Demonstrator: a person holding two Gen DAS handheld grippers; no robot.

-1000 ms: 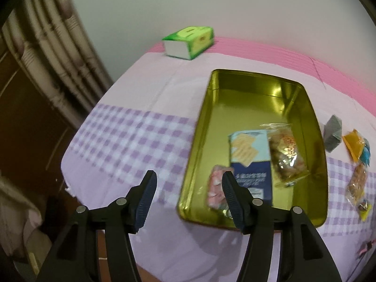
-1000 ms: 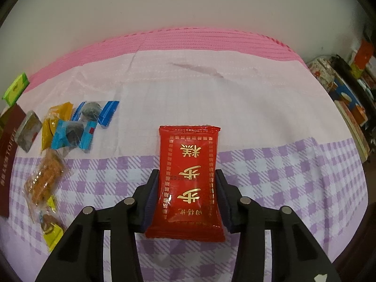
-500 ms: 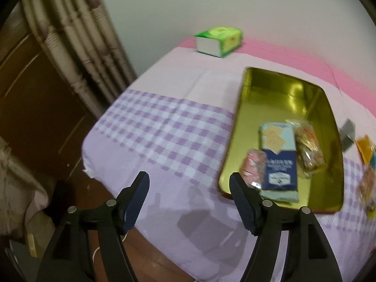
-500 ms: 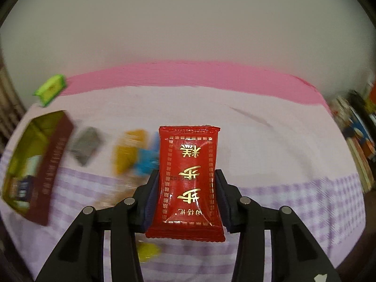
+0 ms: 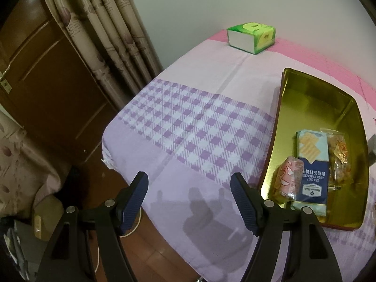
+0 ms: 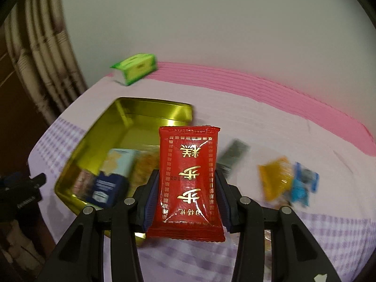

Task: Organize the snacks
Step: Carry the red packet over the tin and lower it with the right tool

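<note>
Home (curtains [image 5: 110, 37], clothed table [image 5: 192, 127])

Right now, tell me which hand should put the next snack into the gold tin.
Right. The right tongs are shut on the red snack packet, with the gold tin just ahead to their left. The left tongs are open and empty, over the purple tablecloth beside the tin.

Dim indoor light, fisheye warp, motion blur
</note>
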